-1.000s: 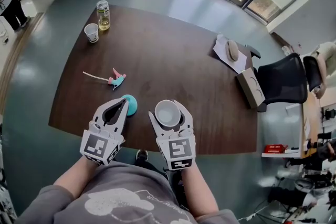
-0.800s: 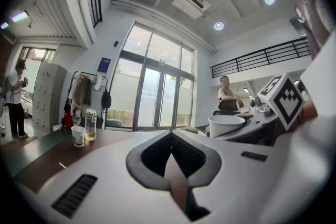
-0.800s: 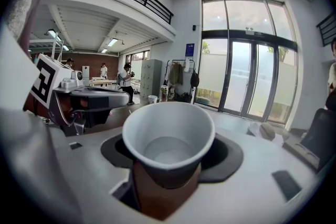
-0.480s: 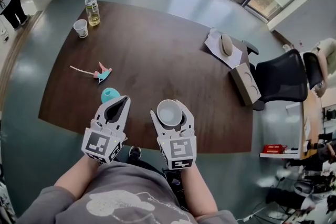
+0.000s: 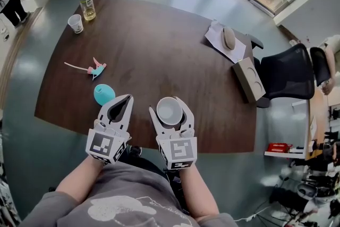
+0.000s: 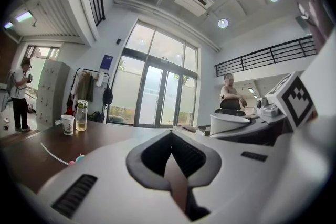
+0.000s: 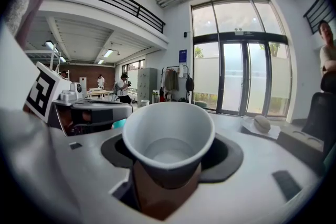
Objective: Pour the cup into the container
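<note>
Head view is showing the right gripper (image 5: 168,106) holding an upright white cup (image 5: 169,111) at lower centre of the frame above the brown table (image 5: 170,50), while the left gripper (image 5: 124,102), jaws closed on nothing, is hovering just left of it beside a teal object (image 5: 104,94).

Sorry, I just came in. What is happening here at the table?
A person holds a gripper in each hand over the near edge of a dark table. The right gripper is closed on a white paper cup, held upright. The left gripper is shut and empty. Nothing is being poured yet.
</note>
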The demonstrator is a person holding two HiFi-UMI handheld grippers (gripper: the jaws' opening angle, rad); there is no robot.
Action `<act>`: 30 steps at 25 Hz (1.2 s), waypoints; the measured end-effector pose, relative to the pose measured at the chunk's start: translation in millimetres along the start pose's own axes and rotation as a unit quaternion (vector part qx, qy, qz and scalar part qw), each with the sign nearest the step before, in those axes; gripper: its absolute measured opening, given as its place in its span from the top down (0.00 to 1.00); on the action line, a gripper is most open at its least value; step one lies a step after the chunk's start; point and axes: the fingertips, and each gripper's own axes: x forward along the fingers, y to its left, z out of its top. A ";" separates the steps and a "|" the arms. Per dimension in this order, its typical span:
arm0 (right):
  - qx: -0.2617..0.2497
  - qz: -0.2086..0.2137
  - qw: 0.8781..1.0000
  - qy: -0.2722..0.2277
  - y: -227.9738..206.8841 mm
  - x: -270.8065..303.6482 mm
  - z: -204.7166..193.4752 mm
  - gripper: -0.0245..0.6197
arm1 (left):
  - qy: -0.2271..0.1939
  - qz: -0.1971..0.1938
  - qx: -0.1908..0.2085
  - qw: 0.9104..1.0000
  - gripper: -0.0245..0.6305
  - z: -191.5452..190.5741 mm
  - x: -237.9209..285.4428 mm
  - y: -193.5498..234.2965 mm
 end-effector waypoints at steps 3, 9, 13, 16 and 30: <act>0.028 -0.012 0.999 -0.008 -5.7 4.0 -9.1 0.51 | 0.010 -0.002 0.002 1.000 0.95 -13.2 7.9 0.5; 0.068 -0.037 0.997 -0.006 -15.6 18.4 -37.3 0.51 | 0.030 -0.023 0.003 0.999 0.95 -37.3 27.0 4.3; 0.072 -0.041 0.997 0.001 -18.2 33.3 -53.2 0.51 | 0.047 -0.031 0.000 0.998 0.95 -55.2 40.6 9.9; 0.080 -0.040 0.996 0.016 -18.7 46.2 -70.9 0.51 | 0.065 -0.029 -0.015 0.997 0.95 -73.0 49.4 15.2; 0.099 -0.035 0.993 0.055 -15.3 66.8 -114.7 0.51 | 0.122 -0.051 -0.023 0.991 0.95 -124.6 56.2 7.3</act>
